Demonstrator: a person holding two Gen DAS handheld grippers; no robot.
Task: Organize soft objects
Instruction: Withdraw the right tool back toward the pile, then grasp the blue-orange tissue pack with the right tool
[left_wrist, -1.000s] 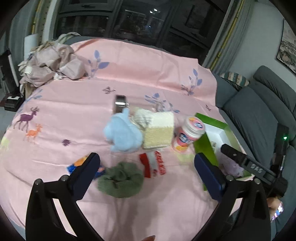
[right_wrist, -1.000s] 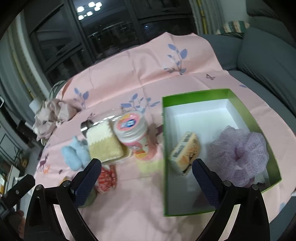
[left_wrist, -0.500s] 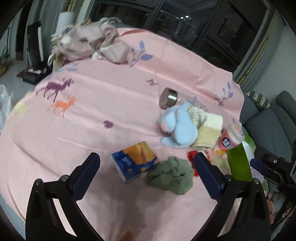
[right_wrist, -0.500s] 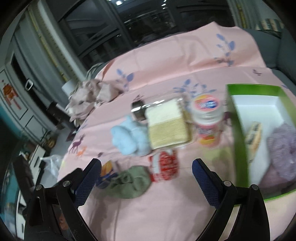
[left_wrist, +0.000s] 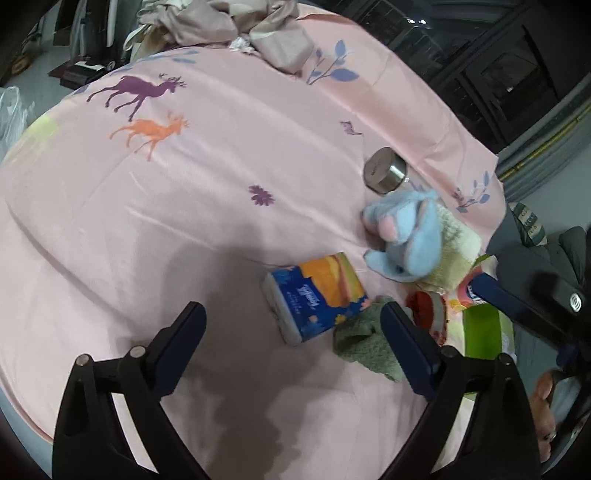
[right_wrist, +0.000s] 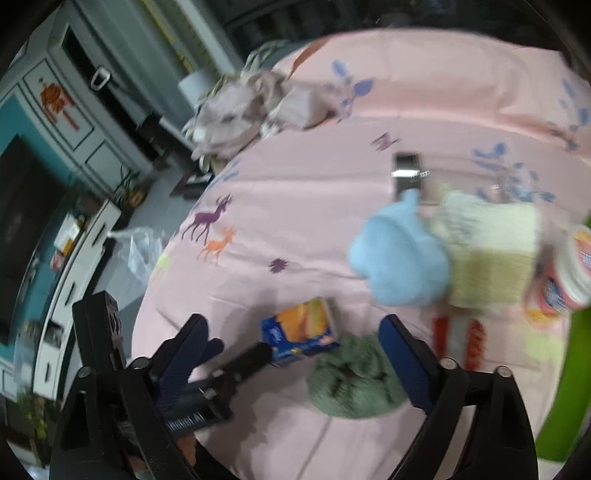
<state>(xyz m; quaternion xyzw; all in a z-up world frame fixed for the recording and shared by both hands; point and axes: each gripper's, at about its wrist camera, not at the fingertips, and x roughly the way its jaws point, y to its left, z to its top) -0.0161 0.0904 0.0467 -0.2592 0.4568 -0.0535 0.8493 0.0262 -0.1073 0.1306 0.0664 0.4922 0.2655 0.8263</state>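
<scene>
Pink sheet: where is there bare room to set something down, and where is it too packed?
Free: the wide stretch of pink sheet between the deer prints, the crumpled clothes and the tissue pack. Crowded: the cluster of tissue pack, green cloth, blue plush, sponge, steel tin and green box.

We get even indoor light from overhead, with ceiling lamps mirrored in the dark window (left_wrist: 517, 66) at top right of the left view. The pink sheet (left_wrist: 221, 166) is bright but not blown out. A soft broad shadow (left_wrist: 236, 258) falls on it ahead of the left hand-held gripper (left_wrist: 291, 325). The left view is fairly sharp, only the plush (left_wrist: 410, 236) smears a bit. The right view is motion-blurred all over, worst at the jar (right_wrist: 569, 273). Both bend hard at the edges with black fisheye corners.
</scene>
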